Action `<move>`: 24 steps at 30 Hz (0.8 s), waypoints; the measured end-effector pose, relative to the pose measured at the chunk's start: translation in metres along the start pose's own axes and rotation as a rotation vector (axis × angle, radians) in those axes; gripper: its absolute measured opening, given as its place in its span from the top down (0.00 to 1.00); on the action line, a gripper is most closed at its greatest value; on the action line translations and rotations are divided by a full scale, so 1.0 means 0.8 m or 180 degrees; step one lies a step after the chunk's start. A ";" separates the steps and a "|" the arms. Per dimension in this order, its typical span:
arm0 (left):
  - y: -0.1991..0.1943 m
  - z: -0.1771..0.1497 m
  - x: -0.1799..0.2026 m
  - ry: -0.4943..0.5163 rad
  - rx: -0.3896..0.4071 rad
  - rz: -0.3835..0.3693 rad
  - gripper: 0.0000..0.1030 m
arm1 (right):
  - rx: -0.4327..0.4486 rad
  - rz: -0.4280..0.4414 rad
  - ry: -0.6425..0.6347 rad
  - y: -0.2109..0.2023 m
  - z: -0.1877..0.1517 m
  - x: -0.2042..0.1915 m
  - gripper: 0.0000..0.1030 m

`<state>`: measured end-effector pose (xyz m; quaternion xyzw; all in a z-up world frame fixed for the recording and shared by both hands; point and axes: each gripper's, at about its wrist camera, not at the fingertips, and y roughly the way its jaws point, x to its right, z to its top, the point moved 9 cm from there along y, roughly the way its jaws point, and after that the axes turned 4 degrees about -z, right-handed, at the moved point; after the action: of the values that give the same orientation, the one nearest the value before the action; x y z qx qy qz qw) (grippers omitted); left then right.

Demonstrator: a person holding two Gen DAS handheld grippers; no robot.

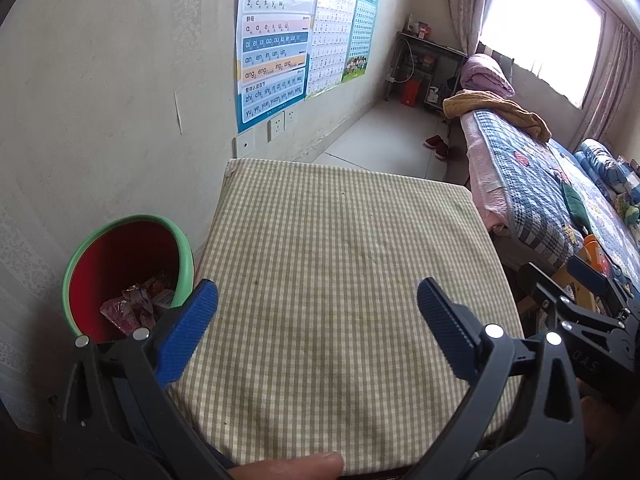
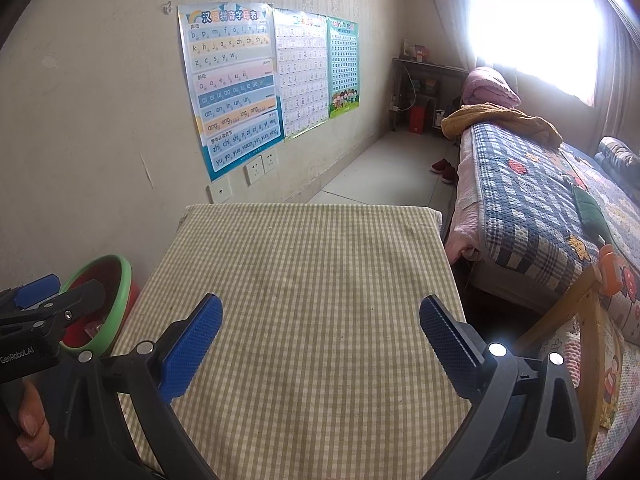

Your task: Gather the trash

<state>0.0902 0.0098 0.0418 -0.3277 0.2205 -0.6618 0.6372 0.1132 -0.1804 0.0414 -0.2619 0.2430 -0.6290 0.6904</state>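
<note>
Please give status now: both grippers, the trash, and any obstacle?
Left gripper open, empty; right gripper open, empty. Wrappers in the red bin with green rim beside the table. Checkered tablecloth shows no trash. Nothing in the way.

Both tools share one build — black plastic frames with triangular cut-outs, round silver rivets at the joints, and blue fingers with a fine knurled grip texture. The left gripper (image 1: 318,320) has "GenRobot.AI" in white lettering on its black body, read in the right wrist view. The right gripper (image 2: 320,336) carries small screws along its arms and raised letters, partly legible, on its side — a bare fingertip (image 1: 288,466) shows below
</note>
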 end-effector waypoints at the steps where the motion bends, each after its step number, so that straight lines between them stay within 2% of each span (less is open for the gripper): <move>1: 0.000 0.000 0.001 0.0007 0.0003 -0.0007 0.05 | 0.0002 -0.0003 -0.0002 0.000 0.000 0.000 0.07; 11: -0.007 0.001 0.011 0.0060 0.0062 -0.0108 0.05 | 0.0003 -0.0008 -0.0021 -0.004 -0.002 -0.004 0.07; 24: -0.001 -0.005 -0.001 0.0032 -0.0041 0.0004 0.05 | 0.0020 0.0010 -0.0072 -0.008 -0.003 -0.014 0.07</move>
<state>0.0864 0.0098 0.0396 -0.3284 0.2282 -0.6616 0.6343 0.1059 -0.1700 0.0439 -0.2664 0.2336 -0.6257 0.6950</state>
